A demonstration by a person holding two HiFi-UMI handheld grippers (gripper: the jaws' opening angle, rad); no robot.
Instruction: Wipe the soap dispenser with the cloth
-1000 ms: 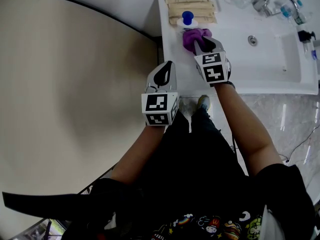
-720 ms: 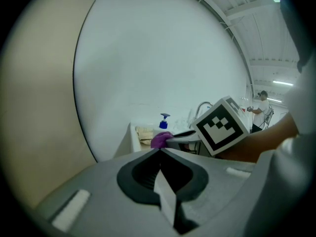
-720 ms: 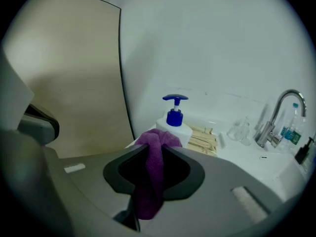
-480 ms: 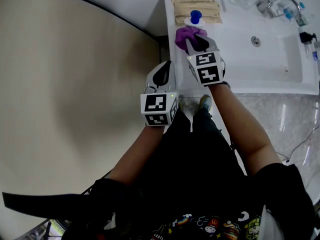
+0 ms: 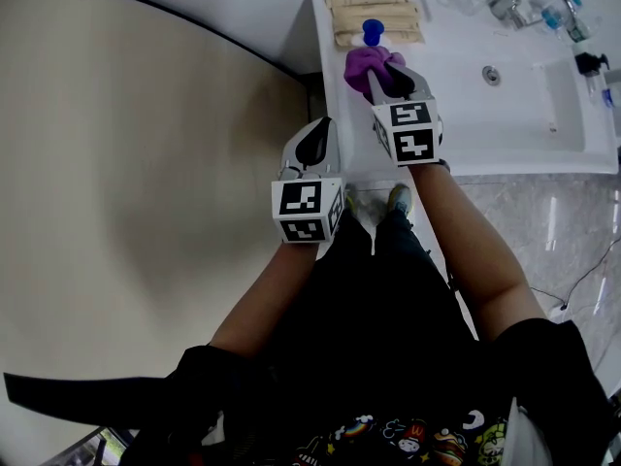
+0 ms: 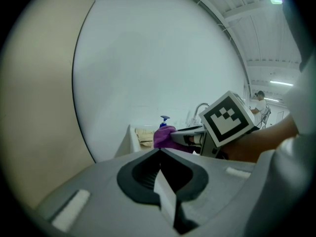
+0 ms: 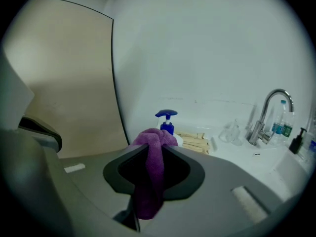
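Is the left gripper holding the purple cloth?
No, the purple cloth is clamped in the right gripper; the left gripper is shut on nothing.

Both bare forearms are stretched out toward 12 o'clock. Right gripper (image 5: pixel 384 78) is the furthest forward, jaws clamped on the purple cloth (image 5: pixel 365 64). Left gripper (image 5: pixel 320 134) sits back at its 7 o'clock, jaws pressed together with nothing in them, just hanging in the air.
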